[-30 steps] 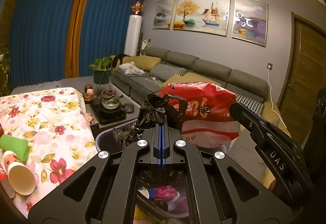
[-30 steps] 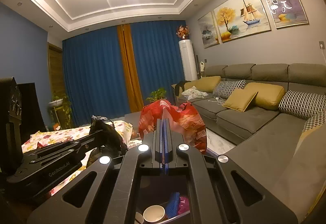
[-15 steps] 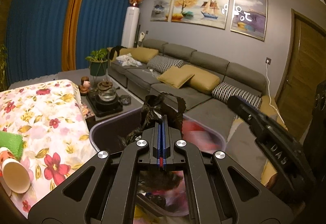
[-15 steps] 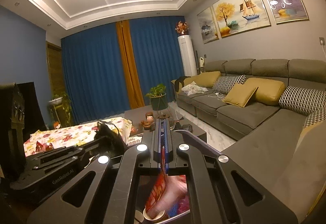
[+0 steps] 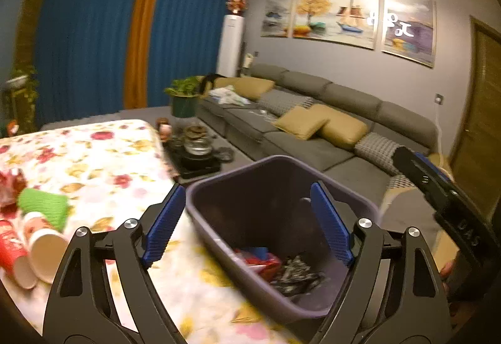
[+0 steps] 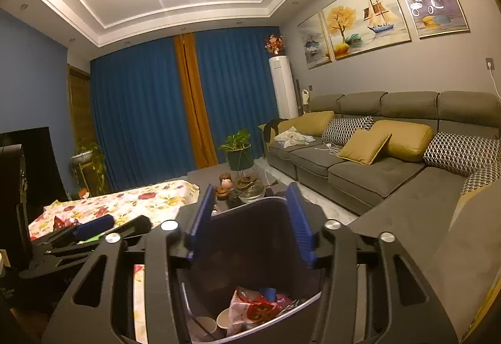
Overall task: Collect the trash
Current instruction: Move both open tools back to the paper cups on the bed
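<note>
- Left tool (image 5: 247, 222) over the purple bin (image 5: 219, 184): jaws just sprang wide apart, nothing between them.
- Right tool (image 6: 249, 222) above the bin, jaws just parted, empty.
- Inside the bin: red bag (image 6: 253, 309), black bag (image 5: 294, 276), paper cup (image 6: 224, 319).
- On the floral counter (image 5: 103, 156) left of the bin: paper cups (image 5: 37, 250), green cloth (image 5: 43, 206).

Two wrist fisheyes, close above the purple bin (image 5: 219, 218), both facing the sofa (image 6: 375, 168), left tilted lower
</note>
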A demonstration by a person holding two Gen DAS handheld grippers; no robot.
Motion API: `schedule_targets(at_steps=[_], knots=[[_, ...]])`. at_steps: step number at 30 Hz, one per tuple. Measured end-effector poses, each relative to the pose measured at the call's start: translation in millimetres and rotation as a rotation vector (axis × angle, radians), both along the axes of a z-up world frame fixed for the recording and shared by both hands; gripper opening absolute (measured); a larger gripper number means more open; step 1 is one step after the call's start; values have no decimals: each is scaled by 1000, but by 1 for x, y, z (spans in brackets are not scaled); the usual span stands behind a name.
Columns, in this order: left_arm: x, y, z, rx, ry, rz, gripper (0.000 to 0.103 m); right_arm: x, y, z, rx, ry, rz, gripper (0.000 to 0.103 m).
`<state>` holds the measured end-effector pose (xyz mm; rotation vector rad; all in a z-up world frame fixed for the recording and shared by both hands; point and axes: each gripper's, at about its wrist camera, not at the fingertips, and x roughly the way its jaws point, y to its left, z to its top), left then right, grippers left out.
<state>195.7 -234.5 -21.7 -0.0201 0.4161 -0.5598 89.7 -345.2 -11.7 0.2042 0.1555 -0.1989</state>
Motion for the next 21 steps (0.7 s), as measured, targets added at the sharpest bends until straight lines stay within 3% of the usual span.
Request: schedule_targets(at_steps=[12, 21], knots=[[-18, 66, 1, 38, -48, 220, 84, -1, 34, 0, -15, 13, 56, 58], [-25, 144, -10, 54, -17, 404, 84, 14, 85, -3, -26, 43, 178, 58]])
